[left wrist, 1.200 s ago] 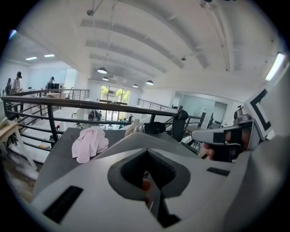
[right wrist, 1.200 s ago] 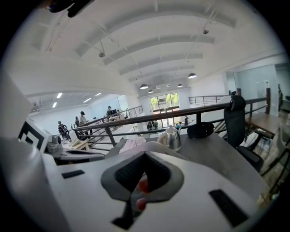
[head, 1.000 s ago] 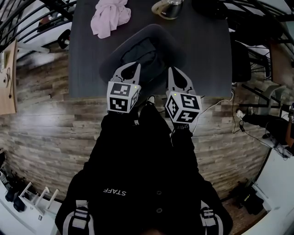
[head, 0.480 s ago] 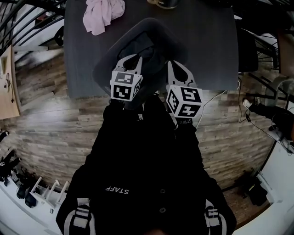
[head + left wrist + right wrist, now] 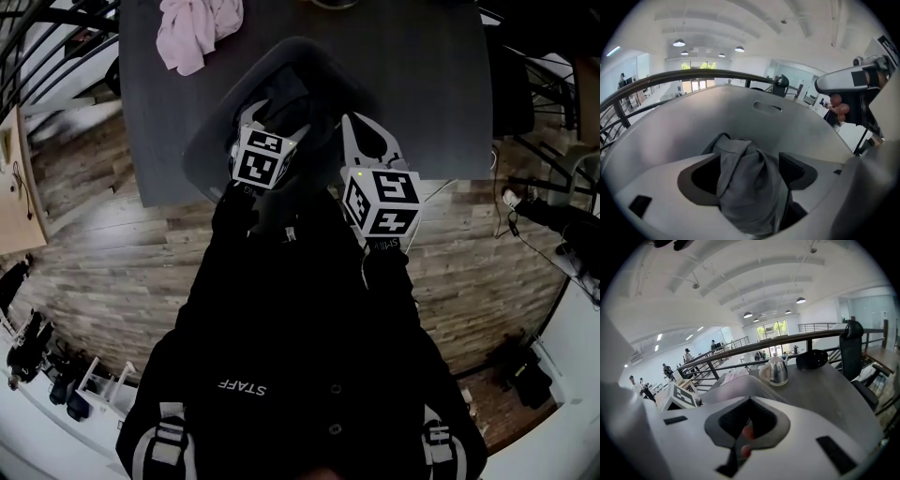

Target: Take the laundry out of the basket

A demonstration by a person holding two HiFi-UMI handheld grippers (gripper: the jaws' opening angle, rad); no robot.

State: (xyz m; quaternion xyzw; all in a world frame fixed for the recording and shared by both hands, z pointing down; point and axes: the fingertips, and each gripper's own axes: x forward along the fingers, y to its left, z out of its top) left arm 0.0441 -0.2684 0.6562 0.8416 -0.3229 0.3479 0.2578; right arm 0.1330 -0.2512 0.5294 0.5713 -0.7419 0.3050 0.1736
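The left gripper (image 5: pixel 750 163) points steeply down into the basket (image 5: pixel 689 117). Its jaws have just been opening and now stand spread. A crumpled grey garment (image 5: pixel 750 192) bulges up between them and fills most of the gap. The dark pads sit either side of the cloth, and I cannot tell whether they touch it. The garment lies low inside the basket, against the near wall. The pale far wall rises behind it, with its handle slot (image 5: pixel 766 107) high up near the rim.

In the head view the left gripper's marker cube (image 5: pixel 262 156) hangs over the near-left part of the basket's opening, and the jaws reach down past the rim.

The right gripper (image 5: pixel 749 400) has its jaws pressed together, with nothing between them. It hangs outside the basket, just off its right rim and over the dark table (image 5: pixel 422 84). Its tips point along the basket's right side rather than into it. From the left gripper view it shows above the basket's right rim, with a hand (image 5: pixel 840 105) wrapped round its grip.

The basket stands on the table near its front edge. Beyond the basket's far-left side, a pink cloth (image 5: pixel 192 28) lies bunched on the tabletop, well apart from it. A shiny metal kettle (image 5: pixel 777 371) stands on the table past the basket's far rim.
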